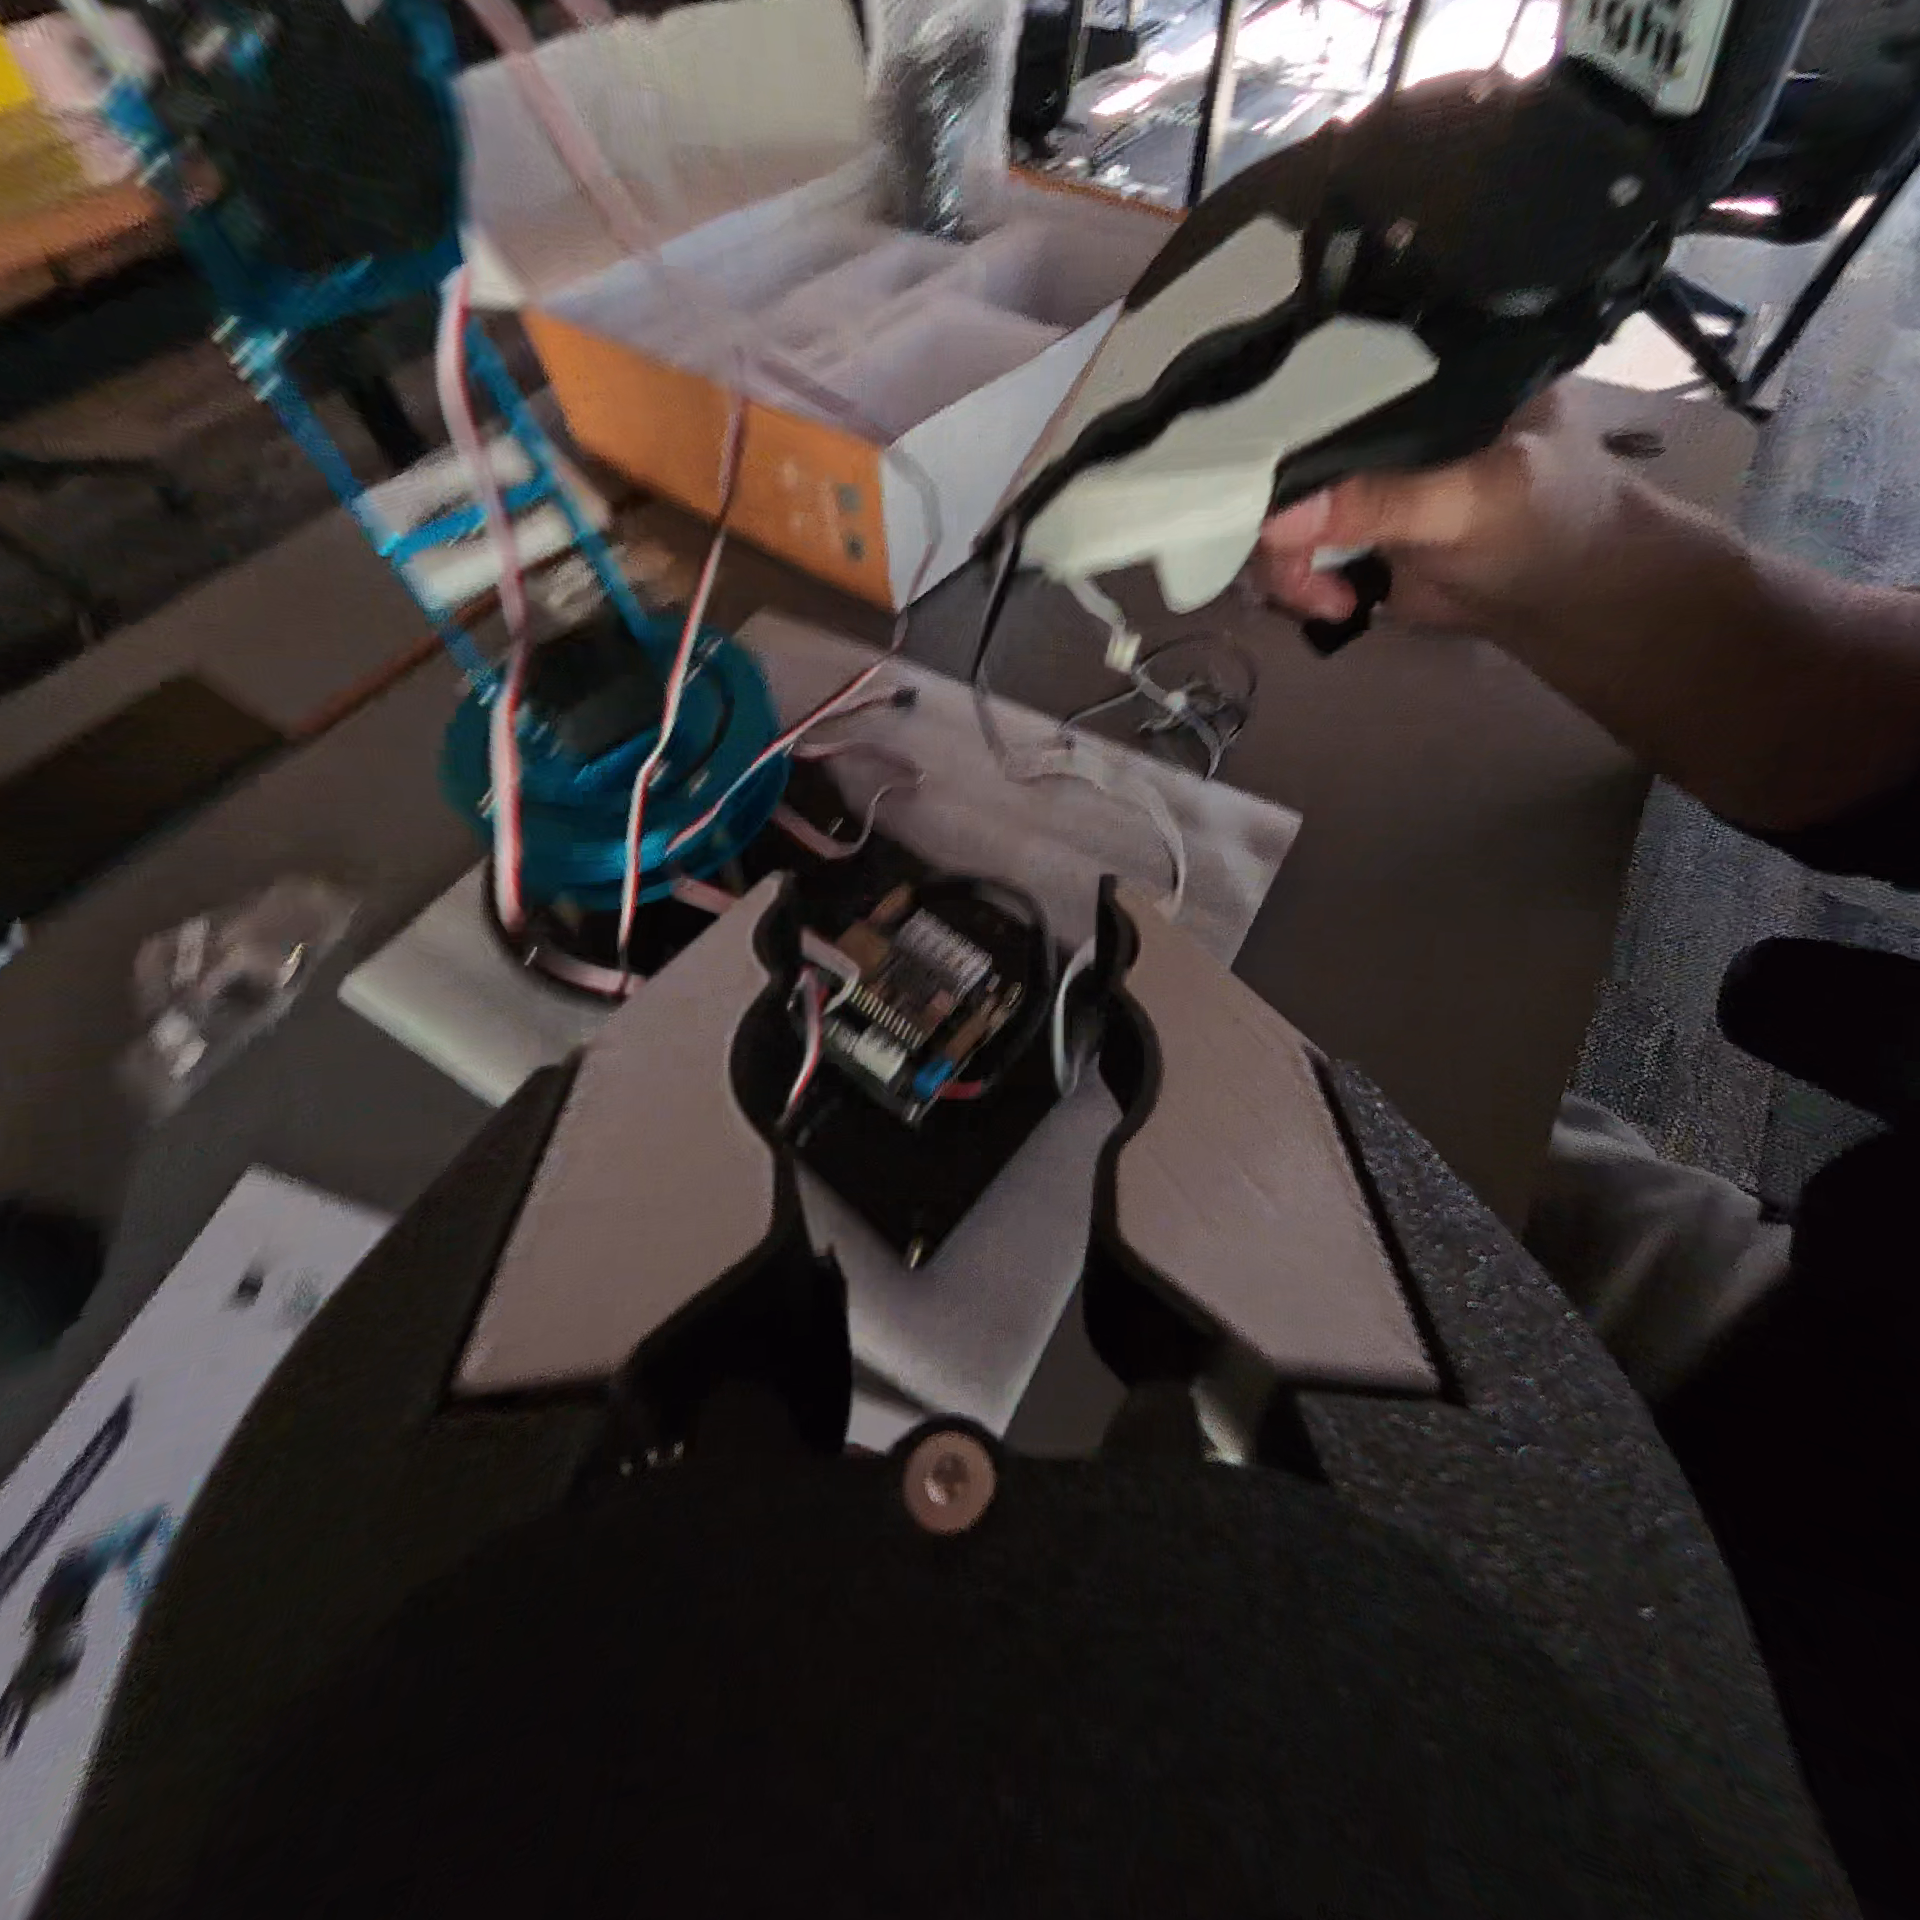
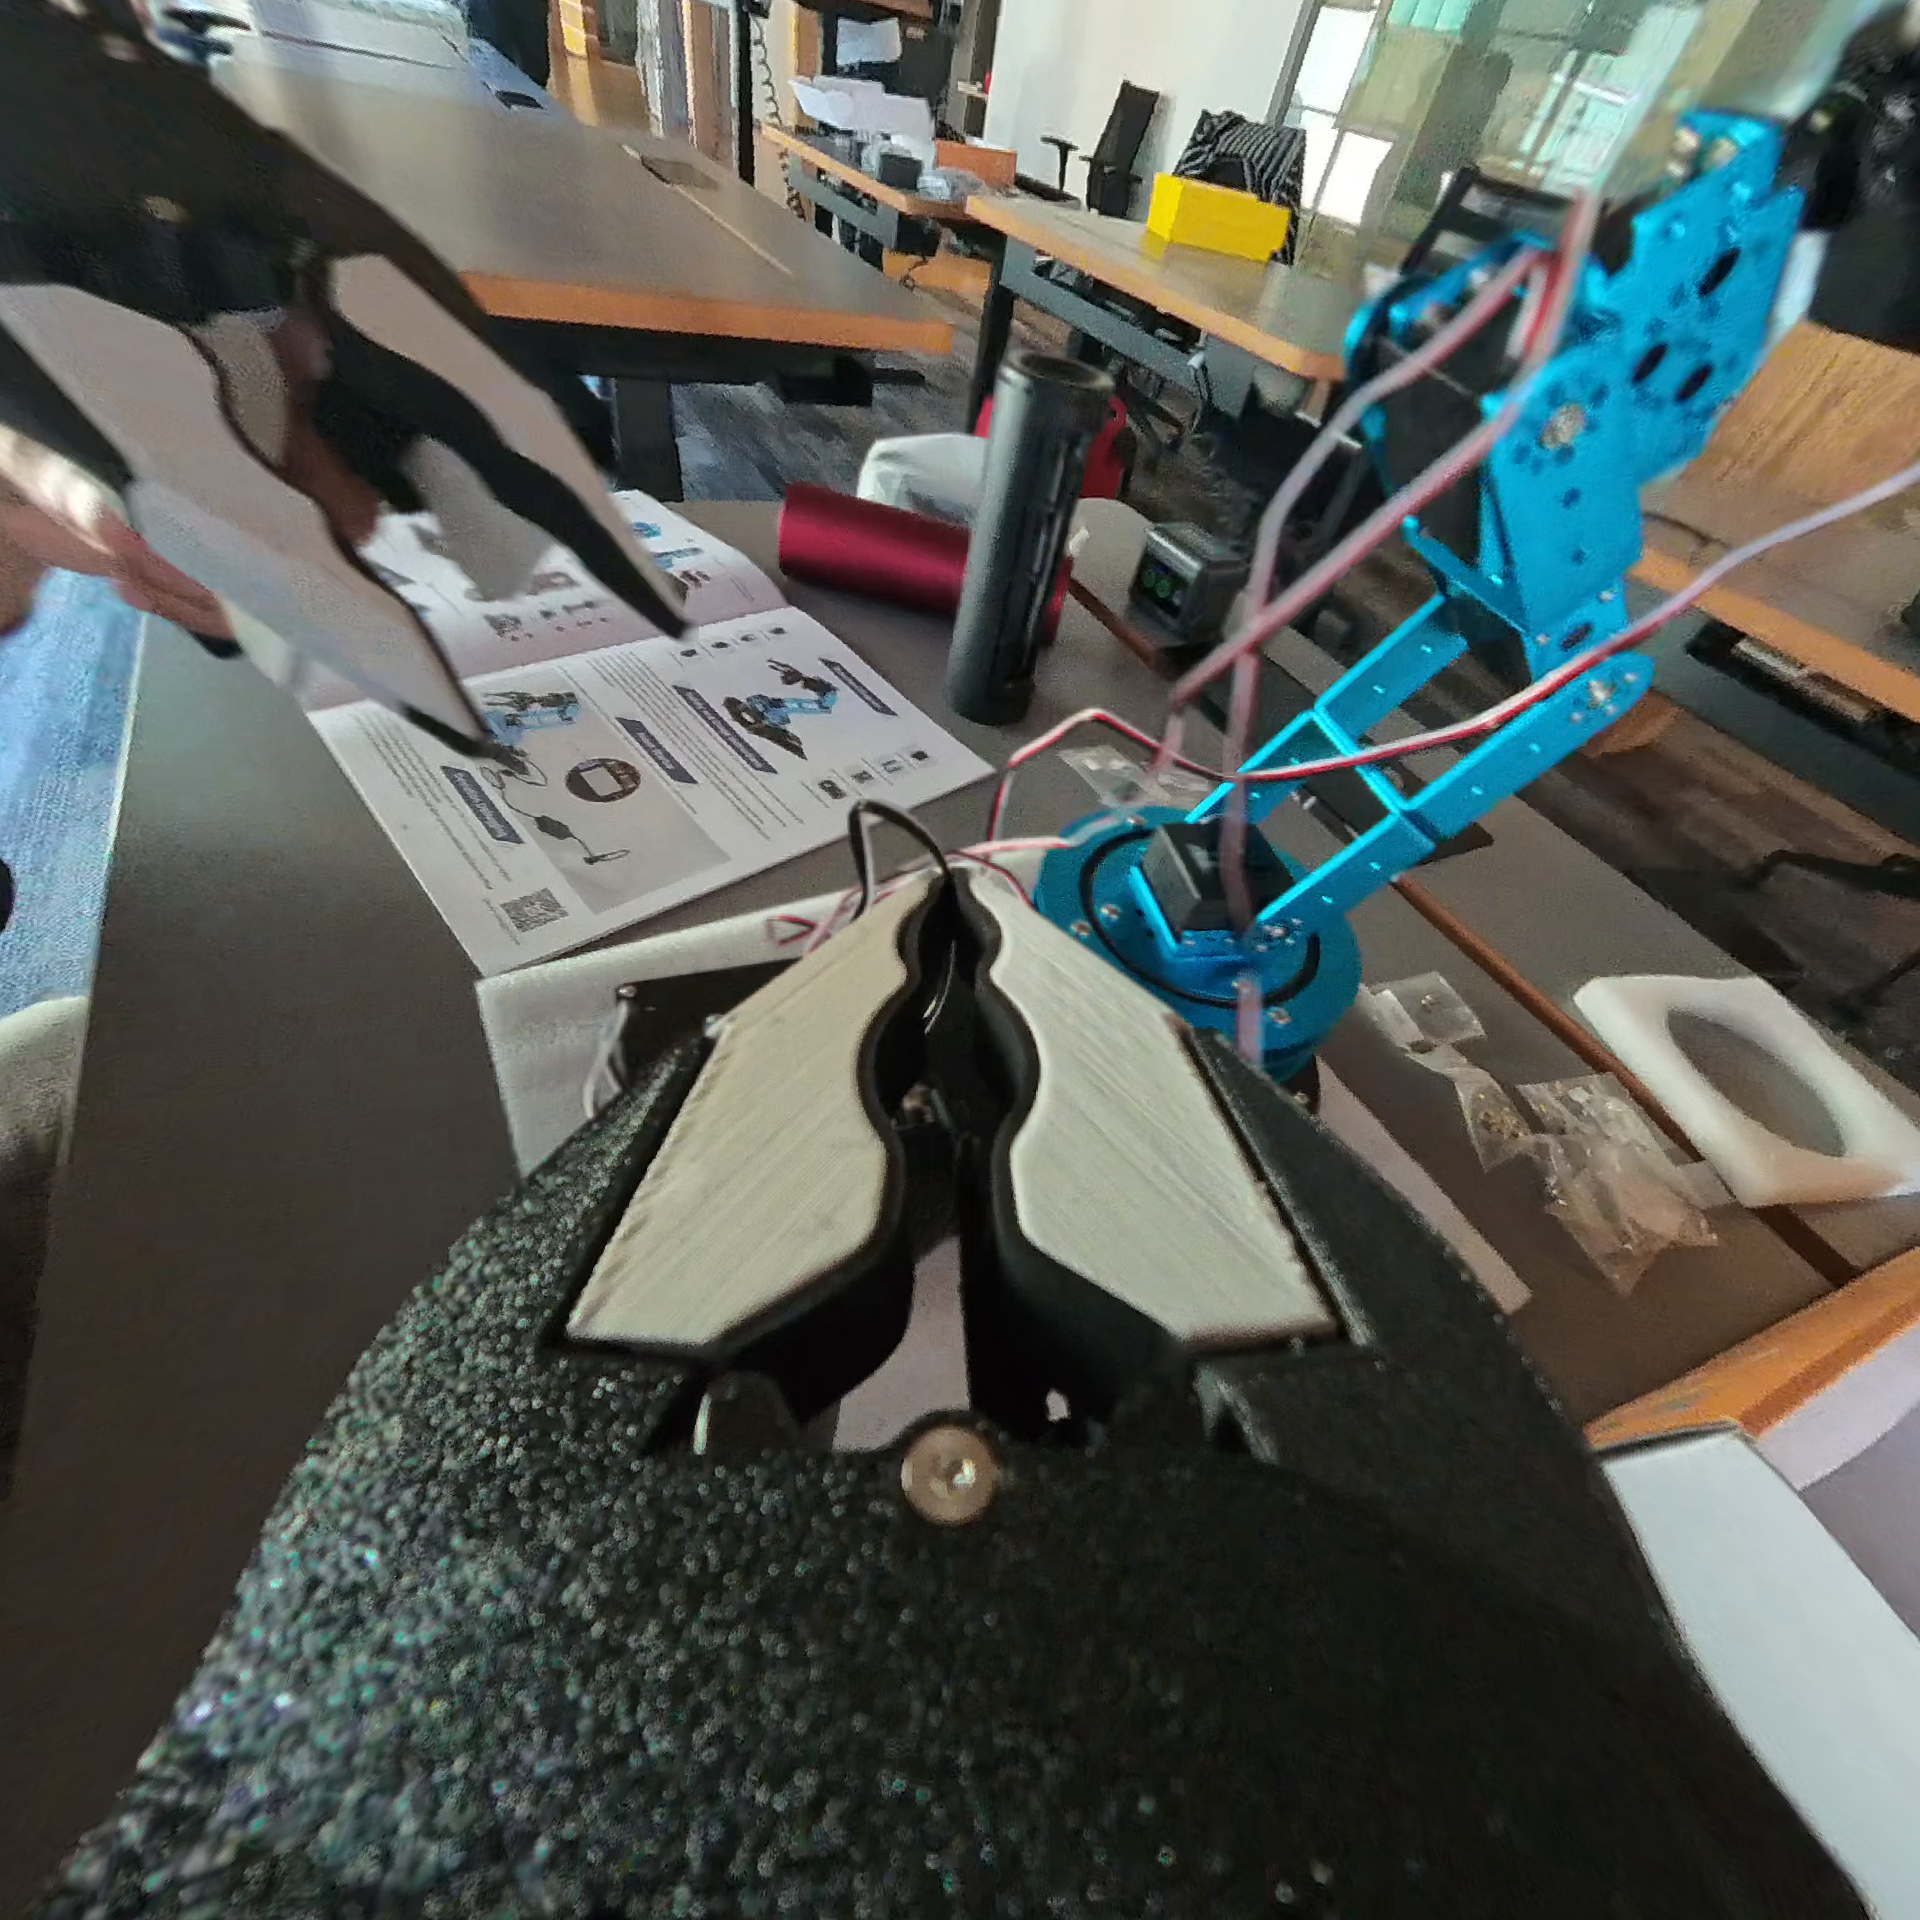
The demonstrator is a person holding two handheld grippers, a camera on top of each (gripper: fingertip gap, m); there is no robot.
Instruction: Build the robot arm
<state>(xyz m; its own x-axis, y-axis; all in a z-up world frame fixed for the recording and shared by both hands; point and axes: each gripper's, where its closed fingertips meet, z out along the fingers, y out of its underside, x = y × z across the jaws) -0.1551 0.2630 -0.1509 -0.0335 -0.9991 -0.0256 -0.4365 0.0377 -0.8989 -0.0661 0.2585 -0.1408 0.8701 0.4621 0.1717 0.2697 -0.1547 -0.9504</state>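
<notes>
My left gripper (image 1: 935, 904) is open, its fingers on either side of a small circuit board (image 1: 914, 997) on a black base, and it touches nothing. It also shows at the upper left of the right wrist view (image 2: 582, 686), above the table. My right gripper (image 2: 951, 888) is shut on a thin black wire (image 2: 883, 821) that loops up past its fingertips. A hand holds it at the upper right of the left wrist view (image 1: 1023, 525). A blue metal robot arm (image 2: 1455, 727) with red and white wires stands just behind the board, and its round base (image 1: 613, 748) is to the left.
An open instruction booklet (image 2: 665, 769) lies on the dark table. A black cylinder (image 2: 1029, 540) stands beside a lying red one (image 2: 873, 540). An orange and white box (image 1: 790, 457) sits behind. White foam with a hole (image 2: 1756, 1091) and small parts bags (image 2: 1590, 1153) lie at the right. The gap from one gripper's tips to the other's is roughly 9 cm.
</notes>
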